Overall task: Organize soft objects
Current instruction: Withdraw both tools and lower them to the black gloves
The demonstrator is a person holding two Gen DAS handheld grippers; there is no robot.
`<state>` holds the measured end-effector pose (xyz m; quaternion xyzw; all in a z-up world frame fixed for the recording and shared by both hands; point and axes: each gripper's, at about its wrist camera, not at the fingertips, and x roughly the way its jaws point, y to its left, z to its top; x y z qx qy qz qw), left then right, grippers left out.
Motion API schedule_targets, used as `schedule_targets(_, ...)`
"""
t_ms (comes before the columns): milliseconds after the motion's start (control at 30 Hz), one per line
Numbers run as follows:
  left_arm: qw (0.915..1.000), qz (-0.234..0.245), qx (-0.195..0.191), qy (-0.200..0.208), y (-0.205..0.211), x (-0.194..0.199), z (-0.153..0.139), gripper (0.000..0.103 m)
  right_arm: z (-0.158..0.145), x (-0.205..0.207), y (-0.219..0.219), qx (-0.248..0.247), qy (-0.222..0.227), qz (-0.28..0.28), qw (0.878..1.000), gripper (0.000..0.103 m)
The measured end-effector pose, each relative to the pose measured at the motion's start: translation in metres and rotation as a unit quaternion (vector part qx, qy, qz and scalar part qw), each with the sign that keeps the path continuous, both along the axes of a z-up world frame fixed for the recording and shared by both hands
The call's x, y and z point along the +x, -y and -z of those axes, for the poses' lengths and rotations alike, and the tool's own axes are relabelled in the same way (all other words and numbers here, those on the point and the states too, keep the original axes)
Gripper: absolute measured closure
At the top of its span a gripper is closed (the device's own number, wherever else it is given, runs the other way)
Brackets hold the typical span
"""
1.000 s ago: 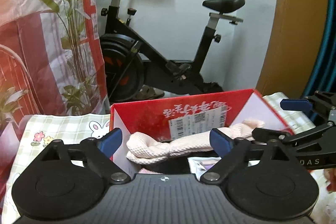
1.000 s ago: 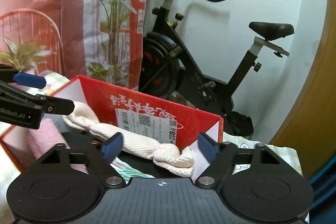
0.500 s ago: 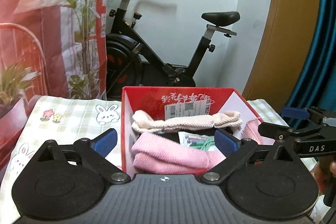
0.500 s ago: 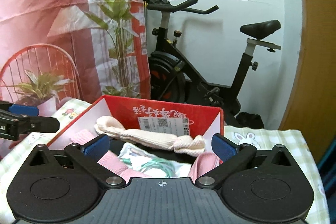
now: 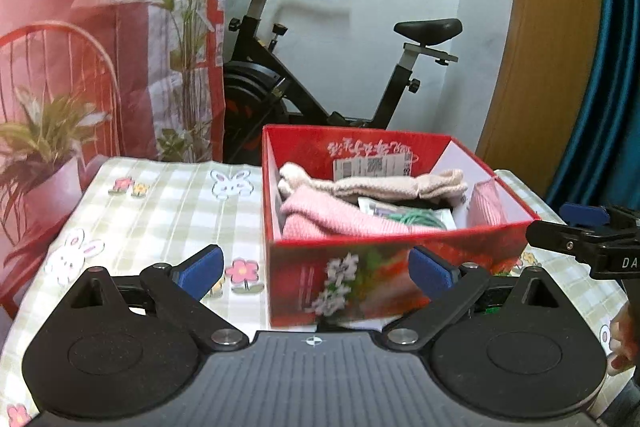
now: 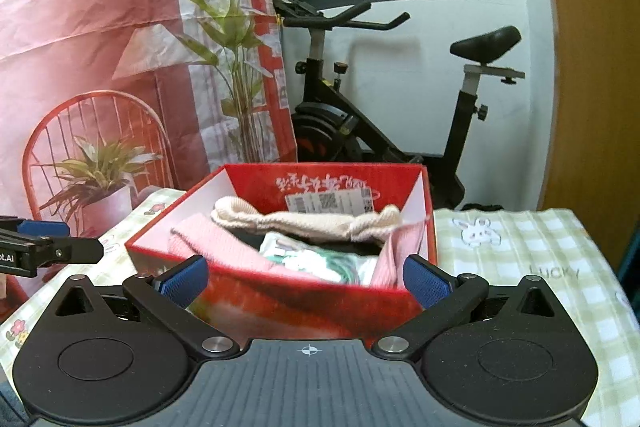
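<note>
Beyond the wide-open left tool [image 5: 316, 267], cream knit roll [image 5: 384, 185] inside red box [image 5: 360, 143]

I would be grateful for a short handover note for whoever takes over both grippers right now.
Left gripper: open, empty, short of the red box.
Right gripper: open, empty, also short of the box.
In the box: cream knit roll along the back, pink knit in front of it, a packet with green cord.
Done: soft items are boxed.
Left: no other soft items show on the checked cloth; check outside the views.
</note>
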<state>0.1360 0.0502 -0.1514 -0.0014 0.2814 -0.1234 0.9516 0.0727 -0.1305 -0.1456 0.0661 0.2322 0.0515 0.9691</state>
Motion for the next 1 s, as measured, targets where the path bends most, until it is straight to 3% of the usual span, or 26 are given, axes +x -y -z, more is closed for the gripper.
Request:
schedule_targets(267, 0.9997, -0.008, -0.011, -0.02, 0.002, -0.018, 0.034, 0.003, 0.033, -0.023, -0.007, 0.003, -0.015, 0.022, 1.0, 0.0)
schedule_targets(533, 0.9968, -0.004, -0.031, -0.074, 0.0, -0.02, 0.072, 0.005, 0.083, -0.035, -0.004, 0.014, -0.074, 0.04, 0.996, 0.001)
schedule_targets(667, 0.995, 0.002, -0.043, -0.09, -0.001, -0.012, 0.082, 0.012, 0.092, -0.031, -0.002, 0.011, -0.081, 0.045, 0.996, 0.007)
schedule_targets(900, 0.9919, 0.012, -0.056, -0.114, 0.001, 0.004, 0.098, 0.038, 0.092, -0.019, -0.006, 0.013, -0.085, 0.015, 0.996, 0.029)
schedule_targets(1000, 0.9904, 0.019, -0.051, -0.127, 0.009, 0.014, 0.106, 0.039, 0.091, -0.013, -0.014, 0.01, -0.082, -0.002, 0.997, 0.031)
